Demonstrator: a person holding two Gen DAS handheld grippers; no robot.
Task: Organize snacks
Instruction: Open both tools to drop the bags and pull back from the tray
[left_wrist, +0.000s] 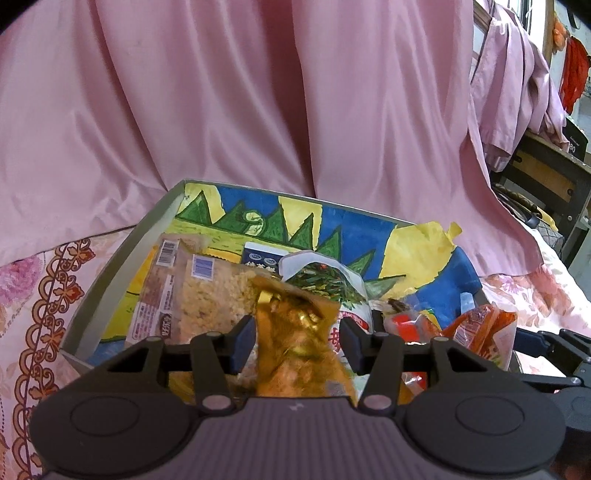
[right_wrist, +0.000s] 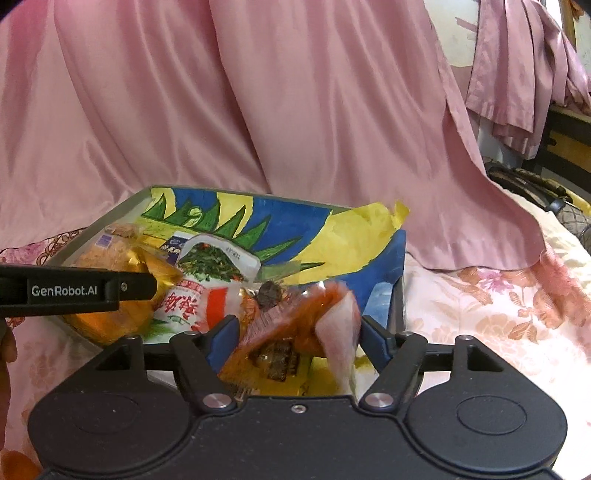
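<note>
A box (left_wrist: 110, 273) lined with blue, yellow and green painted paper holds several snack packets. My left gripper (left_wrist: 297, 339) has its jaws apart with a golden-orange snack bag (left_wrist: 295, 343) between them, blurred, over the box. My right gripper (right_wrist: 295, 339) has its jaws apart around an orange and white snack packet (right_wrist: 295, 332) at the box's right end (right_wrist: 391, 266). The left gripper's side also shows in the right wrist view (right_wrist: 74, 291). A clear packet of crumbly biscuits (left_wrist: 207, 291) and a white packet with green print (left_wrist: 325, 284) lie in the box.
The box sits on a pink floral bedsheet (right_wrist: 480, 306). A pink curtain (left_wrist: 258, 92) hangs right behind it. More orange packets (left_wrist: 484, 328) lie at the box's right end. A wooden frame with hanging clothes (left_wrist: 546, 110) stands at the far right.
</note>
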